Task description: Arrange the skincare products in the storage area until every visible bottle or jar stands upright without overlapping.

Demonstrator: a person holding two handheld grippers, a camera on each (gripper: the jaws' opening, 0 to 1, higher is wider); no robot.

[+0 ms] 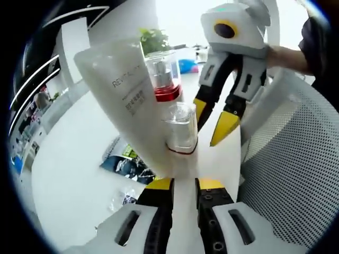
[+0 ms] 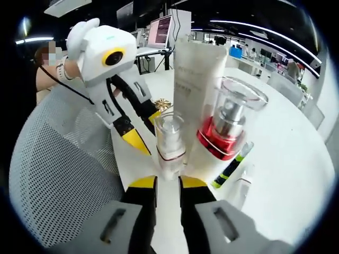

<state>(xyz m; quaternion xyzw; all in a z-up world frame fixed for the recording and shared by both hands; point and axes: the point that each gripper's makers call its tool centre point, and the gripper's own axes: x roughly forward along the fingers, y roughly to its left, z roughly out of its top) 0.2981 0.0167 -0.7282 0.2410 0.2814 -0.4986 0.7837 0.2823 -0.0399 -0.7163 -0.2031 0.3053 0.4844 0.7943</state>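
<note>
On the white table (image 1: 74, 174), close to a grey mesh basket (image 1: 296, 174), three skincare items stand bunched together: a white tube (image 1: 124, 100), a red-collared pump bottle (image 1: 165, 79) with a clear cap, and a small clear bottle (image 1: 181, 127). Left gripper view: printed lettering on the tube, a dark printed leaflet (image 1: 124, 161) lying behind it, a green plant (image 1: 153, 38) far back. Right gripper view: a green-and-black pen-like stick (image 2: 229, 170) lying beside the pump bottle, office desks and monitors (image 2: 160, 30) beyond.

Left gripper (image 1: 184, 185): jaws nearly together at the tube's base; whether they pinch it, cannot tell. Right gripper (image 2: 167, 185): jaws narrow, at the small clear bottle's foot; grip unclear. Tube leans in the left view.
</note>
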